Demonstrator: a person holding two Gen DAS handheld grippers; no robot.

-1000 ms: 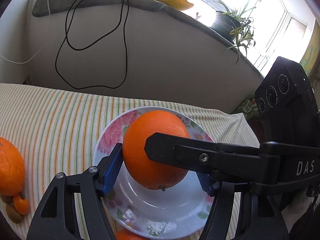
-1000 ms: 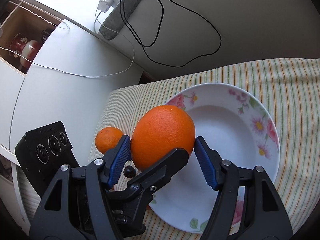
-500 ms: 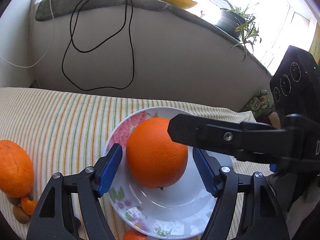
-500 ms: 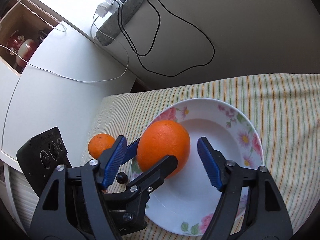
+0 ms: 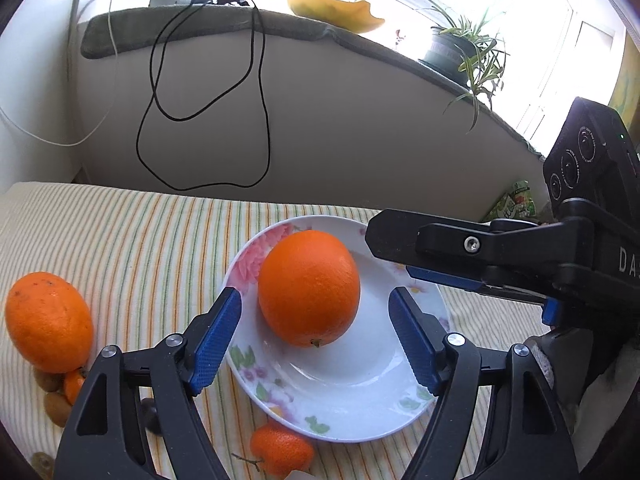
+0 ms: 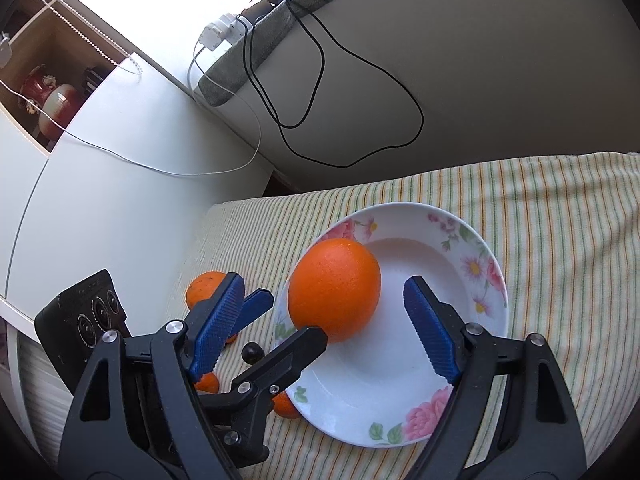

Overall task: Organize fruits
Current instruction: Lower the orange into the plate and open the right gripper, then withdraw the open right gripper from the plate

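Left wrist view: the left gripper (image 5: 316, 334) is spread wide, its blue ribbed pads (image 5: 216, 340) clear of everything. Between and just beyond them a large round orange (image 5: 309, 288) is seen resting in a white floral-rimmed ceramic plate (image 5: 352, 404), towards the plate's 10 o'clock side. The plate is set on a striped green-and-orange cloth (image 5: 132, 240). A second large orange (image 5: 48, 322) lies on the cloth at 9 o'clock, well apart from the plate, with small brown nuts (image 5: 56, 408) touching its lower edge. A small tangerine (image 5: 280, 450) is seen at 6 o'clock, just beside the plate rim. The right gripper (image 5: 404, 256) is seen entering from 3 o'clock, its tip above the plate's far rim. A looped black cable (image 5: 264, 112) hangs on the wall at 12 o'clock.

Right wrist view: the right gripper (image 6: 324, 314) is likewise held wide, nothing being gripped. The large round orange (image 6: 334, 289) is found between the pads, touching neither, at the plate's (image 6: 472, 248) 9 o'clock side. A finger of the left gripper (image 6: 284, 358) crosses from 7 o'clock, ending just beside the fruit; contact cannot be told. The second orange (image 6: 204, 286) is partly hidden at 9 o'clock.
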